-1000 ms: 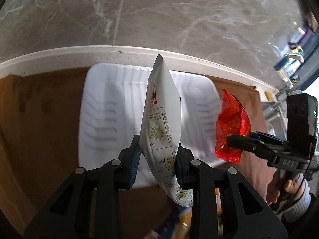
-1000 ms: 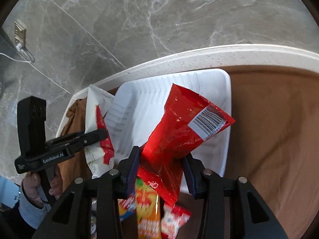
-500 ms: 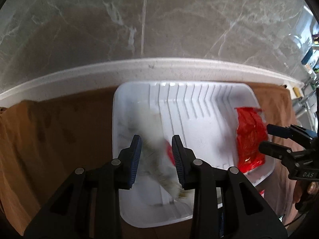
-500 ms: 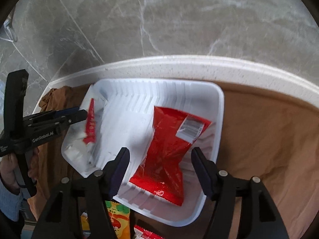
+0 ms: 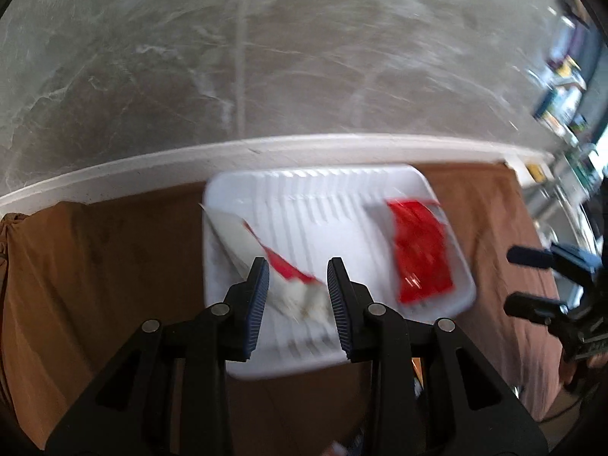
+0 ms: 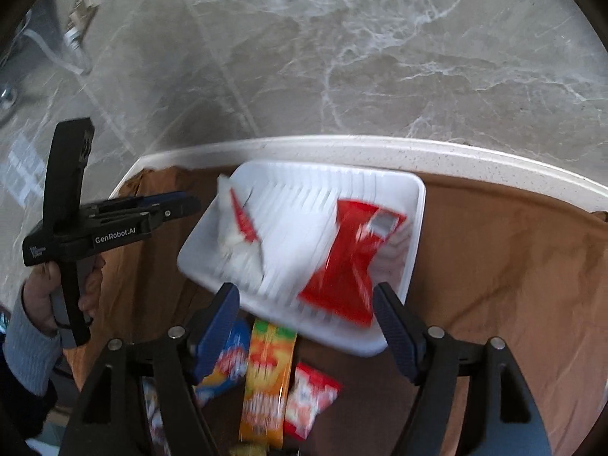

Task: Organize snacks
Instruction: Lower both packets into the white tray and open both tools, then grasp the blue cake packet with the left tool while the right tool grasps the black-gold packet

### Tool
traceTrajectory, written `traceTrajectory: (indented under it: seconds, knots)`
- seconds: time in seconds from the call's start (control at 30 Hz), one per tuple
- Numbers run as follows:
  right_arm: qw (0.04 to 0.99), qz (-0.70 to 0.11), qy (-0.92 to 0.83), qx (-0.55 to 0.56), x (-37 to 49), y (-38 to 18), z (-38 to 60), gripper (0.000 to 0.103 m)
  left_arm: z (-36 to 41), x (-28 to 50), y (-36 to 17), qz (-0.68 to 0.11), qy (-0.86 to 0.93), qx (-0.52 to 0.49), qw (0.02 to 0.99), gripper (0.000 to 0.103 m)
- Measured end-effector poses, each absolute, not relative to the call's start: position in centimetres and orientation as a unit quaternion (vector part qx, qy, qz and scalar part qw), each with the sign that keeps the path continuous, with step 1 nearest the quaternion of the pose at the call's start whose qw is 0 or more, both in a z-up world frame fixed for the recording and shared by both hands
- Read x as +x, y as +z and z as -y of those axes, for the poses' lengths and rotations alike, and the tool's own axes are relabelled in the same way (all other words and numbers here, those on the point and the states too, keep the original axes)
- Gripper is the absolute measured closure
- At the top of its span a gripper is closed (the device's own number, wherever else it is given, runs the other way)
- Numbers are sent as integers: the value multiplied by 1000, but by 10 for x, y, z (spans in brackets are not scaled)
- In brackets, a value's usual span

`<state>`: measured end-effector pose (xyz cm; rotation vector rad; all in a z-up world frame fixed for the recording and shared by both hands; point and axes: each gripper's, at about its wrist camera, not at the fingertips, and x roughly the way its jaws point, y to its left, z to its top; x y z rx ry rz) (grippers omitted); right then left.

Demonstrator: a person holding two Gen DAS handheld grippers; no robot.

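Packets lie apart in the white ribbed tray (image 6: 412,228), presumably to keep kinds separate: the white-and-red packet (image 5: 266,262) at its left end, the red packet (image 6: 347,262) at its right. Left gripper (image 5: 298,288) and right gripper (image 6: 306,313) both hover empty, the right's jaws having just been opening wide, nothing between them.

Brown-clothed counter (image 6: 494,266) bears a white tray (image 6: 414,235) (loose snack packets (image 6: 266,380) beside)

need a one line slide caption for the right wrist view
Open right gripper above a white tray holding a red snack bag and a white packet; more snacks wait below.
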<state>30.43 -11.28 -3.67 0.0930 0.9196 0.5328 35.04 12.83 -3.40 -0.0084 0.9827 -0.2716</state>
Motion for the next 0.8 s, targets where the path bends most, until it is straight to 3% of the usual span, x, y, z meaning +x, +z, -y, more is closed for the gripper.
traceTrajectory:
  seconds: [0.47, 0.8]
  knots:
    - [822, -500, 263, -73, 188, -80, 116, 23, -77, 237, -93, -556, -209, 47, 803, 72]
    - [809, -517, 259, -106, 173, -104, 118, 23, -65, 229, -108, -574, -210, 60, 789, 72]
